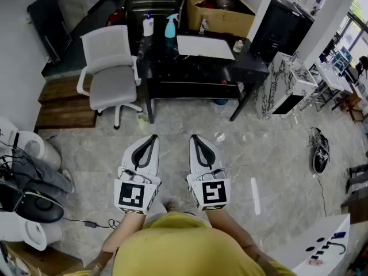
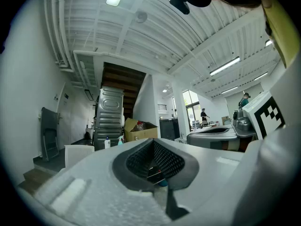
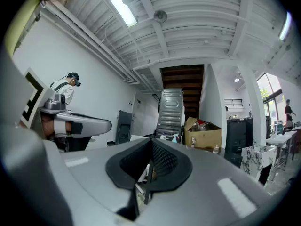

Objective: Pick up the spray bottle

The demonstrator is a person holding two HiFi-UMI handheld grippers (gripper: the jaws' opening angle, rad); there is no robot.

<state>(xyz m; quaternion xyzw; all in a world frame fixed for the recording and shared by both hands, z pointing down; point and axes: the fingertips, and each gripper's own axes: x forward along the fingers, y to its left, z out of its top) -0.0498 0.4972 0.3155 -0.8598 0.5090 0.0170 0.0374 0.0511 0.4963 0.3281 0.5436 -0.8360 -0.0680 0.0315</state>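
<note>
The teal spray bottle stands upright at the back of a black table, far ahead of both grippers. It shows small in the left gripper view and in the right gripper view. My left gripper and right gripper are held level and side by side over the floor, pointing toward the table. Both are shut with nothing between the jaws. The left gripper and the right gripper fill the lower half of their own views.
A white bottle stands just left of the spray bottle. A white board lies on the table, with a cardboard box behind it. A white office chair stands left of the table. White appliances and cables line the left.
</note>
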